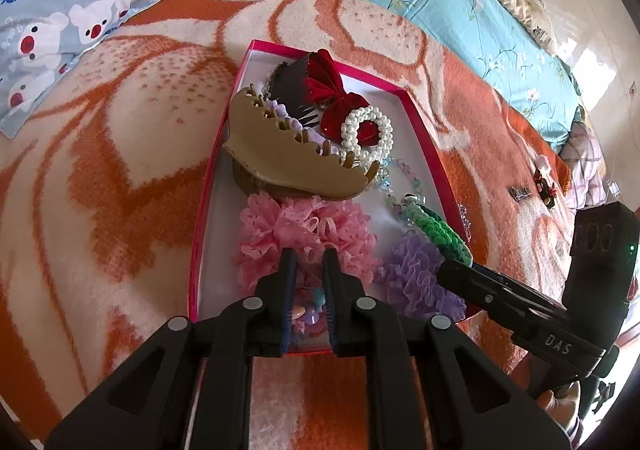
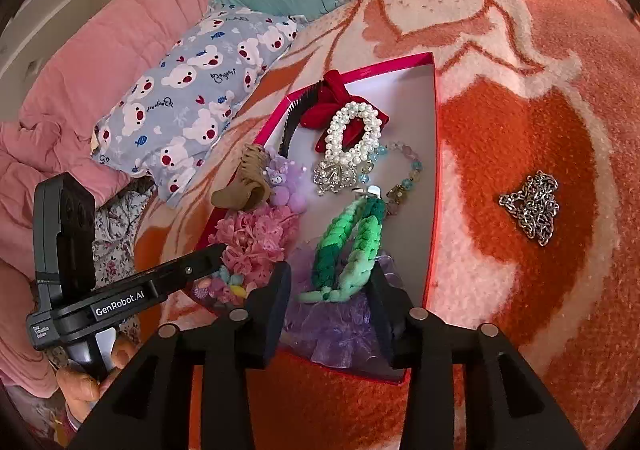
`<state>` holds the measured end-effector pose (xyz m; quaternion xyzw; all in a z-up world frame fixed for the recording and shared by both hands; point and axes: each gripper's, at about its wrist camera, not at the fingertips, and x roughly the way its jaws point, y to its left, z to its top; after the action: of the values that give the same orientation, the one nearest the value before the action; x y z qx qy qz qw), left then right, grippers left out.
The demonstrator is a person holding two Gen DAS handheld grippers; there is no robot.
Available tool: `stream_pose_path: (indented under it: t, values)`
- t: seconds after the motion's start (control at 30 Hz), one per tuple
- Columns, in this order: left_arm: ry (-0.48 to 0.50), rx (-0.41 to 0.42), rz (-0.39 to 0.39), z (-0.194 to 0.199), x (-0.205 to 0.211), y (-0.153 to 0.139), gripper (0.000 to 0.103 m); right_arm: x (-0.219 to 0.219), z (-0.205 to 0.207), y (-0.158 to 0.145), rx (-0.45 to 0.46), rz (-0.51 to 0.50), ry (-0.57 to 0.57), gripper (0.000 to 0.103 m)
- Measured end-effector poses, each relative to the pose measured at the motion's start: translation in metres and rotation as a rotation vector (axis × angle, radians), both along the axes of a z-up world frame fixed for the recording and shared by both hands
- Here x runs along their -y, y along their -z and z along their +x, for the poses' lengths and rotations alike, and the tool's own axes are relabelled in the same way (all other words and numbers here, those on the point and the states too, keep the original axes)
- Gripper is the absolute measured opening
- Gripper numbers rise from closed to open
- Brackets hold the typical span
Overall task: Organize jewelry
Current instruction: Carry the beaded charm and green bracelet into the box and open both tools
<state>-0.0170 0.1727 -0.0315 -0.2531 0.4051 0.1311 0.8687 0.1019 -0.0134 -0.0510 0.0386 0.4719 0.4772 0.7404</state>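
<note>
A pink-rimmed box (image 1: 424, 137) lies on the blanket, holding a tan claw clip (image 1: 288, 153), a red bow (image 1: 340, 89), a pearl scrunchie (image 2: 352, 129), a pink scrunchie (image 1: 304, 238) and a purple scrunchie (image 2: 340, 326). My left gripper (image 1: 310, 262) hovers over the box's near end. Its jaws stand a narrow gap apart, with nothing pinched that I can see. My right gripper (image 2: 330, 282) is open, and a green braided bracelet (image 2: 352, 246) lies in the box between its fingers, on the purple scrunchie. A silver chain (image 2: 532, 205) lies loose on the blanket, right of the box.
An orange-and-cream blanket (image 1: 140, 169) covers the bed. A bear-print pillow (image 2: 192, 97) lies beyond the box to the left, beside a pink quilt (image 2: 80, 61). Two small trinkets (image 1: 544, 185) rest on the blanket near the bed's right edge. A hand (image 2: 84, 382) grips the left handle.
</note>
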Motion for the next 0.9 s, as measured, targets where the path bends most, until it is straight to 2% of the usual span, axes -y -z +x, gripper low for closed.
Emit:
stream_pose_path:
  t: [0.17,0.33,0.43,0.73,0.83,0.9]
  values:
    - [-0.001,-0.003,0.011,-0.001,0.002,-0.001,0.027,0.007,0.000,-0.004,-0.003,0.003,0.006,0.045]
    - [-0.001,-0.006,0.010,-0.004,0.003,-0.002,0.032,0.010,-0.001,-0.006,-0.004,0.002,0.009,0.047]
    - [-0.001,-0.003,0.011,-0.005,0.004,-0.004,0.040,0.011,-0.001,-0.009,0.012,-0.001,0.013,0.048]
    - [0.010,-0.003,0.032,-0.008,0.010,-0.008,0.040,0.024,0.005,-0.015,0.036,0.010,0.054,0.050]
    - [0.007,-0.004,0.037,-0.009,0.010,-0.009,0.048,0.026,0.006,-0.017,0.037,0.015,0.059,0.050]
    - [0.007,-0.005,0.041,-0.010,0.011,-0.010,0.048,0.027,0.006,-0.018,0.040,0.013,0.062,0.050]
